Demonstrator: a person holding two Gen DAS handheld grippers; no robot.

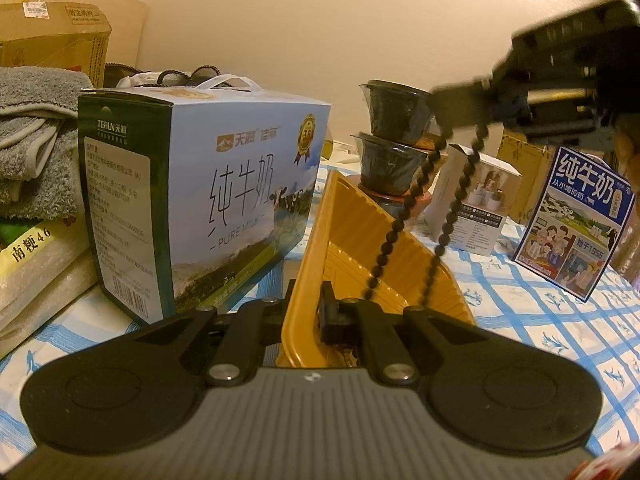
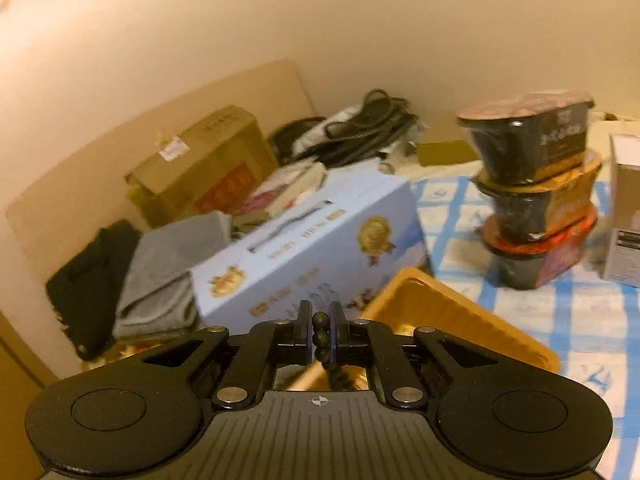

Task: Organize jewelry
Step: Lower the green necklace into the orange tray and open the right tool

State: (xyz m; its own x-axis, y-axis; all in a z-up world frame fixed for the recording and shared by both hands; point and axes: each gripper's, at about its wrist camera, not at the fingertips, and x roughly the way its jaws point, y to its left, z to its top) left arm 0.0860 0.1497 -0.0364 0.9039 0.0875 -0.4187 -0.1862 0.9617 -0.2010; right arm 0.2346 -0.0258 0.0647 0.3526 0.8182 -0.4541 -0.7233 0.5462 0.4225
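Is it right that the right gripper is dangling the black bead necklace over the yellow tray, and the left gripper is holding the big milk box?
Not quite. The left gripper is not holding the milk box; it is clamped on the rim of the yellow tray, as the left wrist view shows. The rest is right: the right gripper pinches the black bead necklace, which hangs over the tray.

Bead string (image 1: 420, 184) hangs over tray (image 1: 304, 280) (milk box (image 1: 208, 196) left).
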